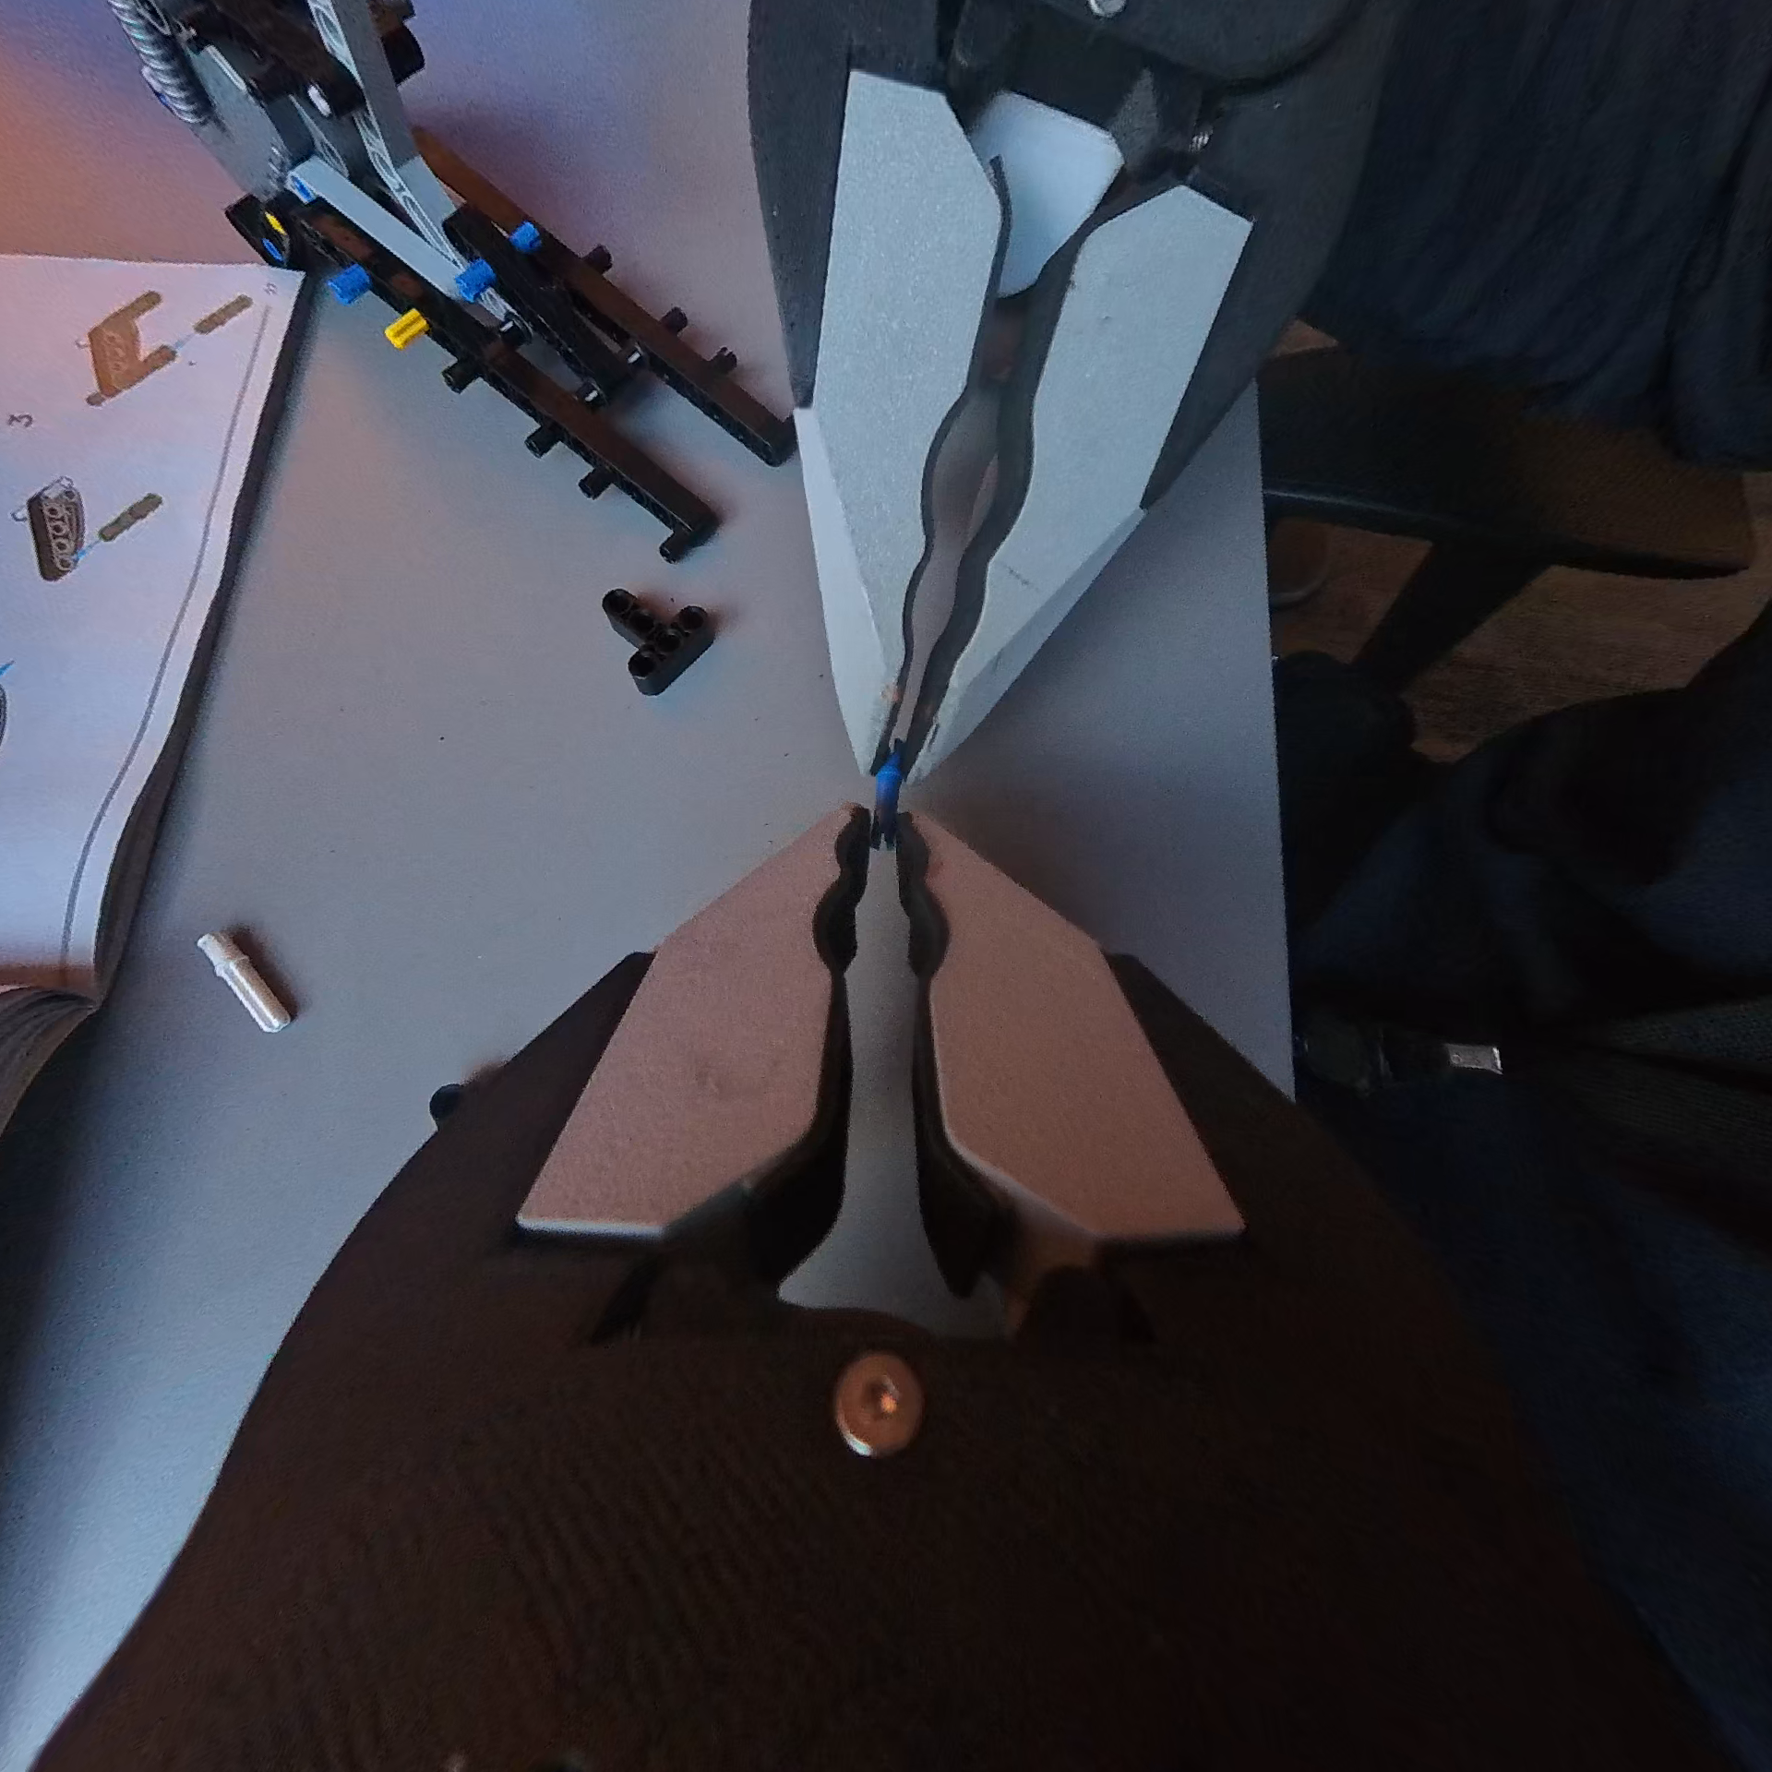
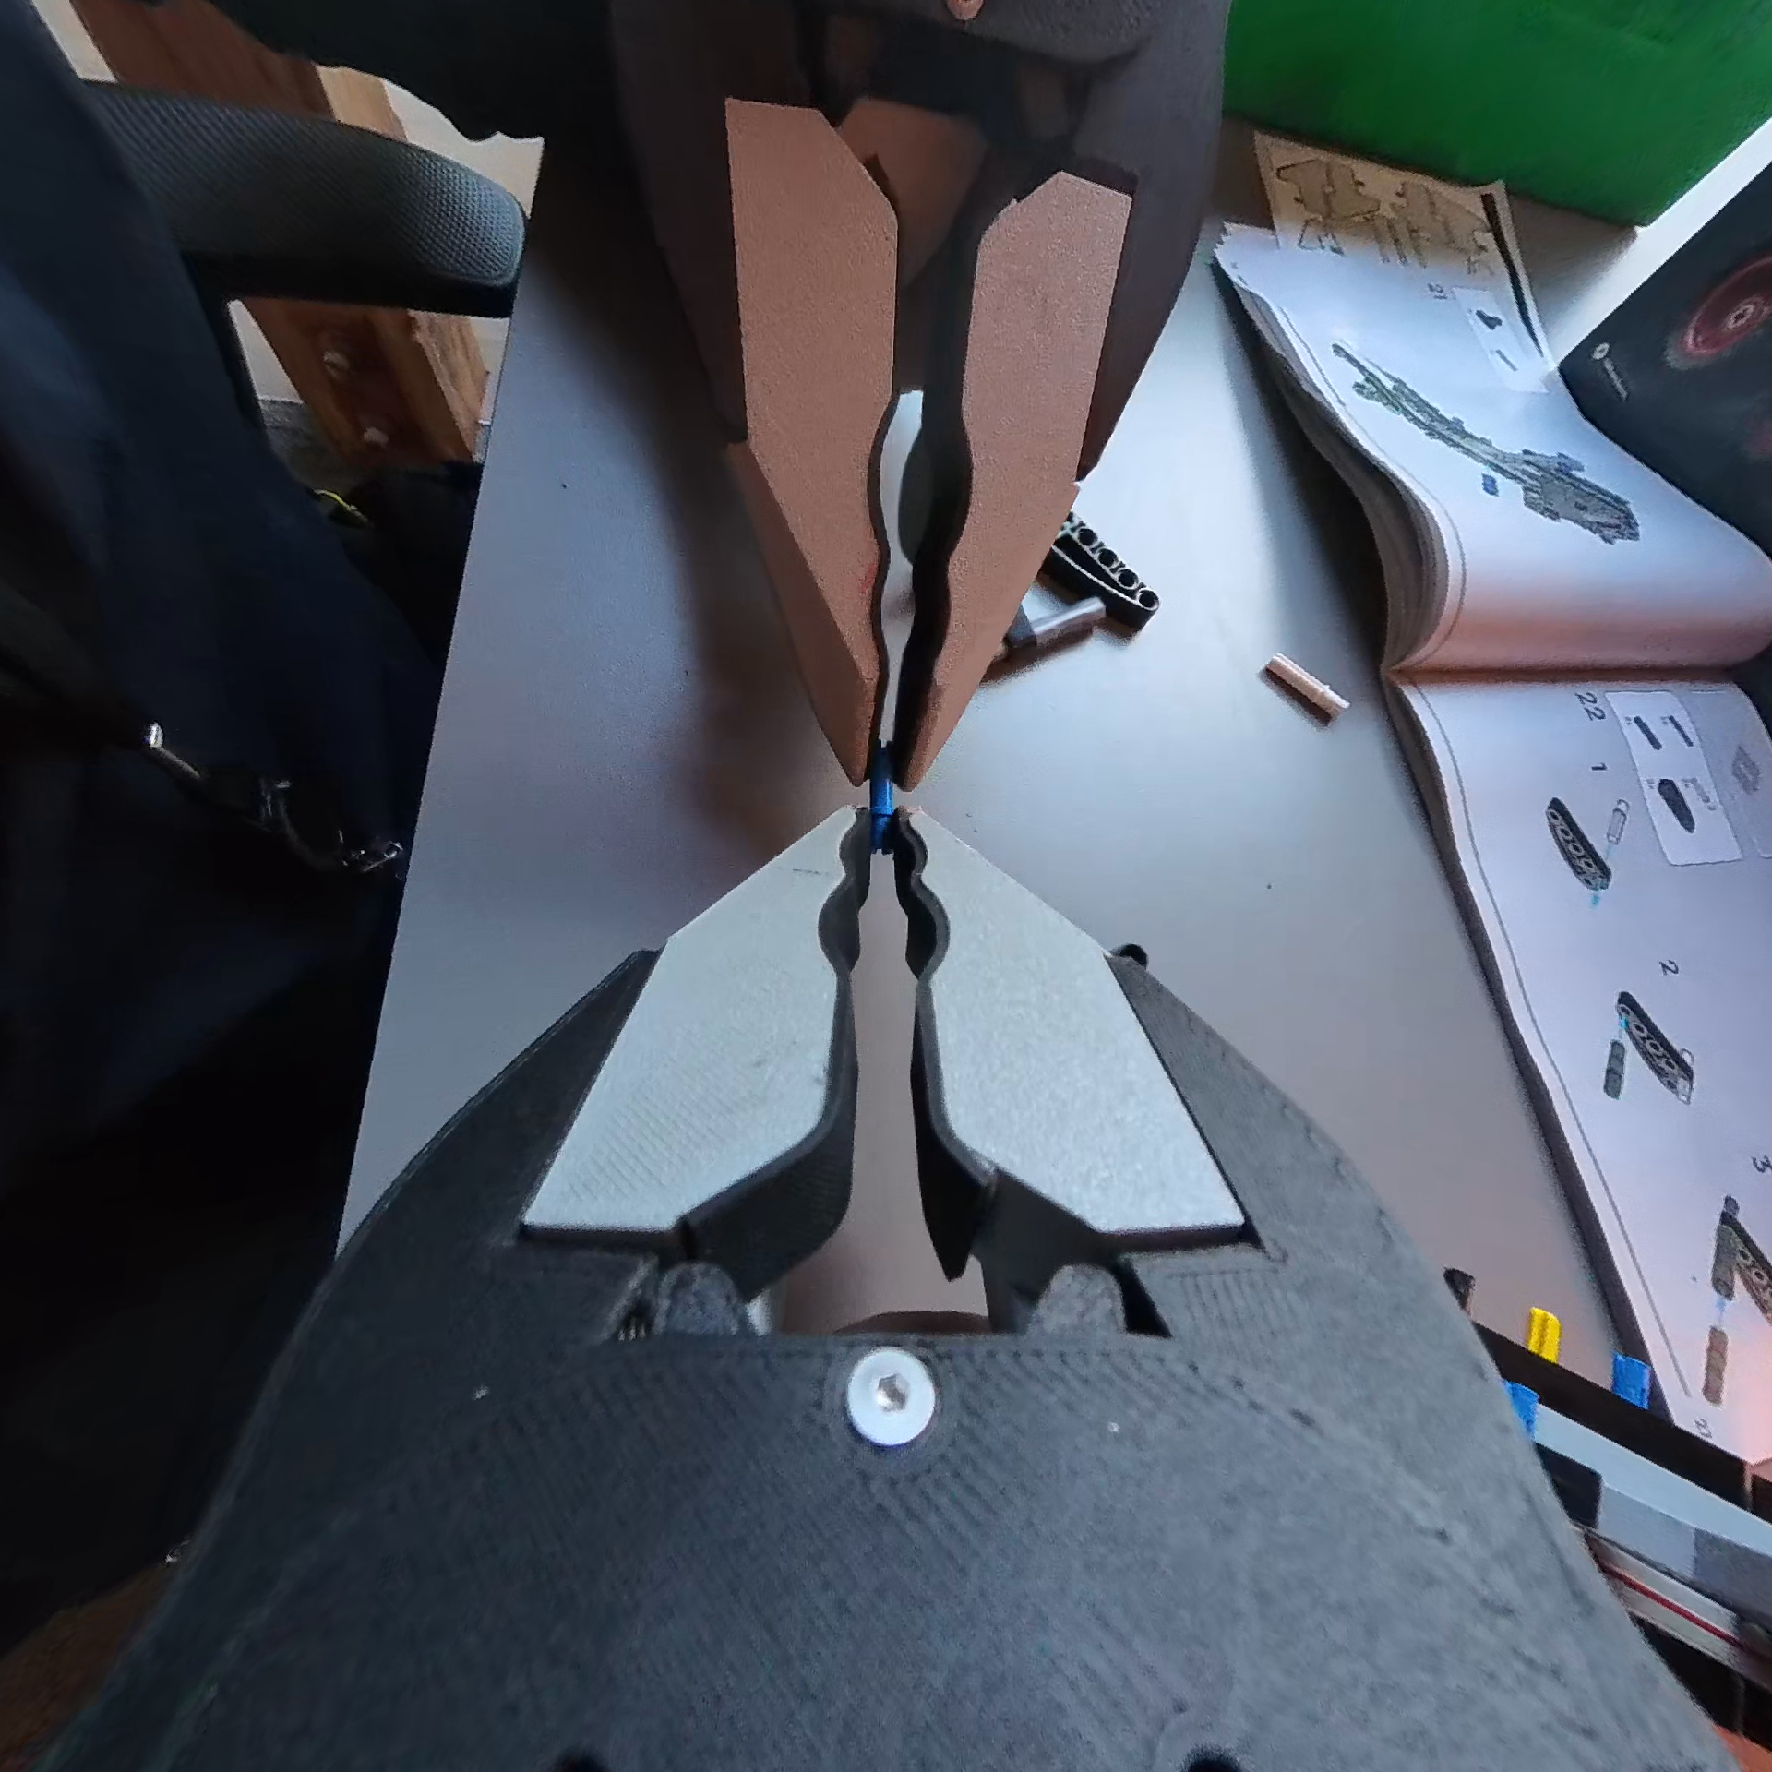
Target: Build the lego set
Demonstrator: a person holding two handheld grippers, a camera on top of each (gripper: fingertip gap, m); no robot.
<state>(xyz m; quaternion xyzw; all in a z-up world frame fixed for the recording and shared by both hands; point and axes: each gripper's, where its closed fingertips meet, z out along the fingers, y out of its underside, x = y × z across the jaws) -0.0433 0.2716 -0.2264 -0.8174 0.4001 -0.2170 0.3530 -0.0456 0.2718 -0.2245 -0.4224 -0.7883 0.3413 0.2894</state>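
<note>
Both sets of jaws drawn together, tip to tip over the grey table [image 1: 479, 767], each clamped on an end of one small blue pin [image 1: 890, 773]. Left gripper [image 1: 883, 827], with pinkish-brown fingers [image 1: 710, 1045], pinching the pin's near end in its own view; right gripper [image 2: 883, 832], with pale grey fingers [image 2: 729, 1045], pinching the opposite end. Pin short, bright blue, held clear above the table, only its middle showing between the four tips. Just beyond the grippers on the tabletop, a loose black T-shaped beam [image 1: 660, 637]; farther along, a part-built frame [image 1: 537, 326] of long black beams with blue and yellow pins sticking out, grey beams and a metal spring rising from its far end. Nearer the left edge in the left wrist view, a small pale axle pin [image 1: 245, 980] lying alone beside an open instruction booklet [image 1: 105, 575]. In the right wrist view, a black perforated beam [image 2: 1103, 566] behind the left gripper, the booklet spread along the right, a green box [image 2: 1477, 86] at the far right corner, a black chair armrest [image 2: 316, 225] and wooden furniture beyond the table's left edge.
</note>
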